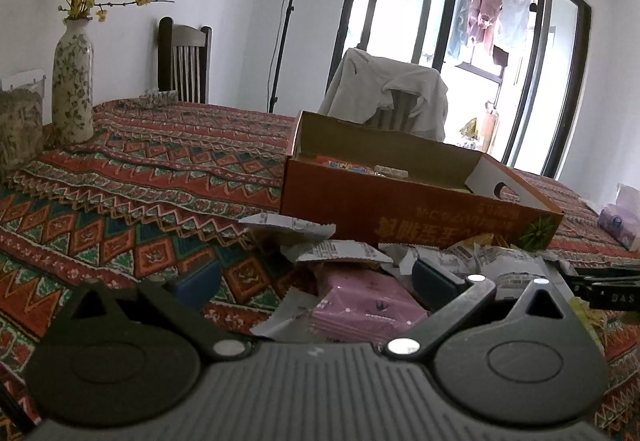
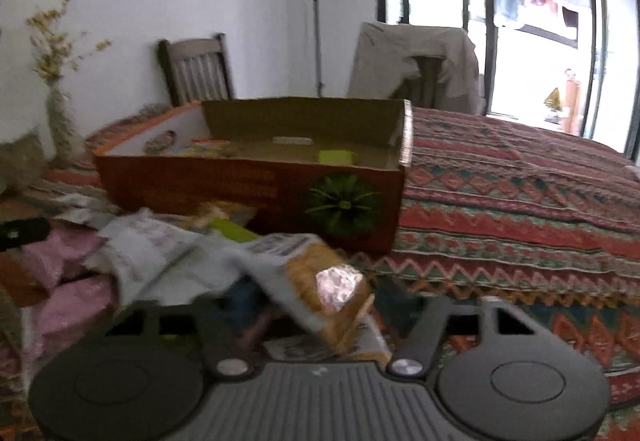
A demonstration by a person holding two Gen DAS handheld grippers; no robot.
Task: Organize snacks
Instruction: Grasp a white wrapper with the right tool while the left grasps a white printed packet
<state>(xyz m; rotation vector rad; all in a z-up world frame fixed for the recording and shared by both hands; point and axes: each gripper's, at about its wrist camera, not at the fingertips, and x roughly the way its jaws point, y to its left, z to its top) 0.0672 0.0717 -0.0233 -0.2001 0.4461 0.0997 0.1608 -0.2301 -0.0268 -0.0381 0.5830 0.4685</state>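
An open orange cardboard box stands on the patterned tablecloth with a few snacks lying inside. Loose snack packets are piled in front of it. My left gripper hangs open over the pile, above a pink packet that its pads do not touch. In the blurred right wrist view, my right gripper is shut on a white and orange snack packet with a foil end, at the right edge of the pile. More pink packets lie to its left.
A flowered vase and a jar stand at the table's far left. Two chairs are behind the table, one draped with a jacket. A purple tissue pack lies at the right. Bare tablecloth stretches right of the box.
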